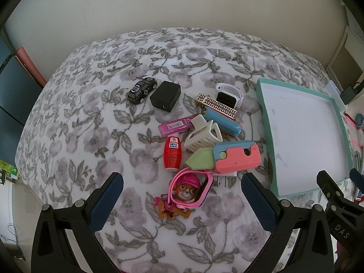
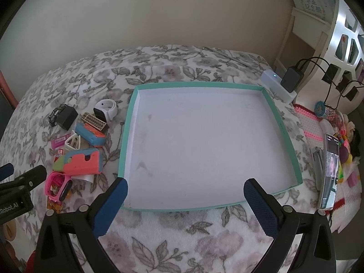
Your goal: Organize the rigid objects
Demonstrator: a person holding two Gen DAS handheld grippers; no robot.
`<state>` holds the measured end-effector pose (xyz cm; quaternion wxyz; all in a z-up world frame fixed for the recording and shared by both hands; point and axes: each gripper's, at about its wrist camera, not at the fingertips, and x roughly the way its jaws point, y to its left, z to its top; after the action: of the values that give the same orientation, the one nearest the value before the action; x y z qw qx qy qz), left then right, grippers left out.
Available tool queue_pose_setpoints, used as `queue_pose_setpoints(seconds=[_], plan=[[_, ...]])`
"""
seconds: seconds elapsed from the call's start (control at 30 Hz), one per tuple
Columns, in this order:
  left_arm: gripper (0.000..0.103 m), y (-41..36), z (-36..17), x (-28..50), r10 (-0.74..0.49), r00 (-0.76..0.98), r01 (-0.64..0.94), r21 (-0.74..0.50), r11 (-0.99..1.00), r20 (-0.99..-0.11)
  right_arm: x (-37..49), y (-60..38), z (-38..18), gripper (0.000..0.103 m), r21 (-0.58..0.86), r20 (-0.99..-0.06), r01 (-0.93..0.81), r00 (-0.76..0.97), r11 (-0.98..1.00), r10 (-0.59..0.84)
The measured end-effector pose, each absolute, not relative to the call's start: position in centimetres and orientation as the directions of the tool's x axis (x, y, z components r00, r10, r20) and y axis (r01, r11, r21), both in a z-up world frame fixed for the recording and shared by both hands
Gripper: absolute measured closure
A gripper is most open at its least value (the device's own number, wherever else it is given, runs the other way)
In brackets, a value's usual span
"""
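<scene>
1. Hovering wide apart and empty, the left claw [image 1: 182, 188] faces a pile of small hard items on the floral bed cover [image 1: 91, 136].
2. Nearest it lies a pink toy watch [image 1: 200, 186], light and stiff; its looped strap looks the easiest hold.
3. Beside it, the red bottle [image 1: 172, 153] is probably smooth and rolls; pinch its middle.
4. Also wide and empty, the right claw [image 2: 185, 191] hangs over the bare teal tray [image 2: 127, 136].
</scene>
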<state>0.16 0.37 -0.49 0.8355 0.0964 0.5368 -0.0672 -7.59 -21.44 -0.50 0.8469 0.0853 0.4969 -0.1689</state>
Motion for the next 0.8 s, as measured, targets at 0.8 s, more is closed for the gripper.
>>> queue_pose_setpoints(seconds=[0.8], plan=[[0.000, 0.99, -1.15, 0.26, -0.002, 0.396, 0.193, 0.081, 0.978, -0.918, -7.37, -20.94, -0.75, 0.000, 0.021, -0.880, 0.353, 0.451, 0.935, -0.151]])
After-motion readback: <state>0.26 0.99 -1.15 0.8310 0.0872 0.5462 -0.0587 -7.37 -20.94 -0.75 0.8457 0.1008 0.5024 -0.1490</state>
